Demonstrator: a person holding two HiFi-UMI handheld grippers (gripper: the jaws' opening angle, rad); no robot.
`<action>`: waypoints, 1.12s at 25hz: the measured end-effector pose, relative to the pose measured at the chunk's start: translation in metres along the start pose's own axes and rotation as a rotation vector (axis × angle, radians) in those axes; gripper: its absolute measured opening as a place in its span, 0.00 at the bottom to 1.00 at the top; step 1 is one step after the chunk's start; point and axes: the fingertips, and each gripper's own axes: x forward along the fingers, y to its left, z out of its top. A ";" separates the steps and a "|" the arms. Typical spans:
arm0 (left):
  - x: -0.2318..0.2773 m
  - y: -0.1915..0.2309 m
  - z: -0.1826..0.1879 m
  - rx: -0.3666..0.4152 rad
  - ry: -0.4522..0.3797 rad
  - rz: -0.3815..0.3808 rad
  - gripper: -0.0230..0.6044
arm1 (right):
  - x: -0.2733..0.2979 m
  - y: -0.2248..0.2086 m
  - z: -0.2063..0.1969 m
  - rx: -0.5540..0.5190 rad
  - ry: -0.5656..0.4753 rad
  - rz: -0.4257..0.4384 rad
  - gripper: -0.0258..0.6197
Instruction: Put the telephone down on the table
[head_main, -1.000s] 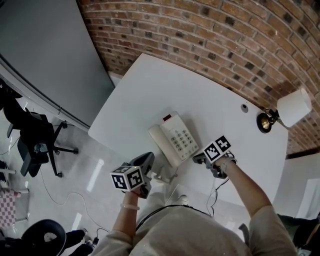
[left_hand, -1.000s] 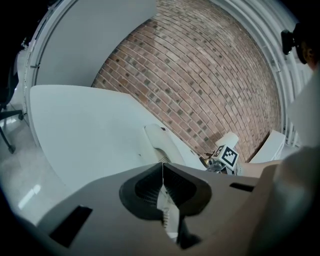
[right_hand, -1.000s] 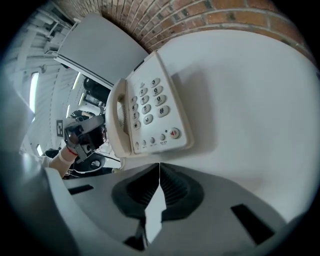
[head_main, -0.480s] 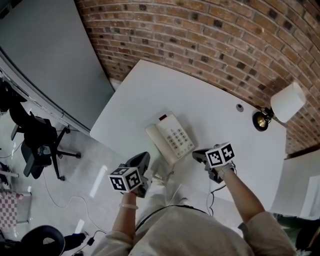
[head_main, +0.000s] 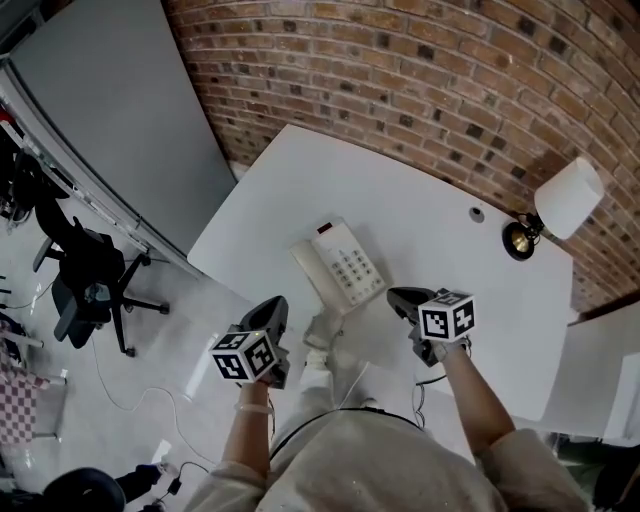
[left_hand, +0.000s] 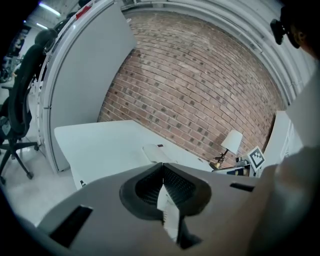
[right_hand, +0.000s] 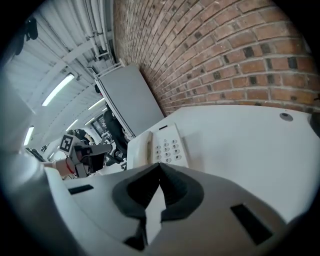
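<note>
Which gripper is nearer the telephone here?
Right. The right gripper hovers just off the telephone's near right corner, over the table; the left gripper hangs farther back, by the table's edge on the telephone's left.

Bright, even indoor light. Ceiling tubes (right_hand: 57, 89) glow up-left of the right gripper (right_hand: 160, 164). Fisheye bends edges, corners vignette black; gripper bodies nearest lens soft.
</note>
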 end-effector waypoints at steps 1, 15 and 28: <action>-0.003 -0.002 0.002 0.014 -0.011 0.004 0.05 | -0.003 0.002 0.002 -0.006 -0.021 0.000 0.05; -0.044 -0.023 0.019 0.150 -0.155 0.073 0.05 | -0.046 0.032 0.031 -0.152 -0.232 -0.016 0.05; -0.083 -0.040 0.041 0.292 -0.300 0.128 0.05 | -0.072 0.050 0.046 -0.263 -0.372 -0.055 0.05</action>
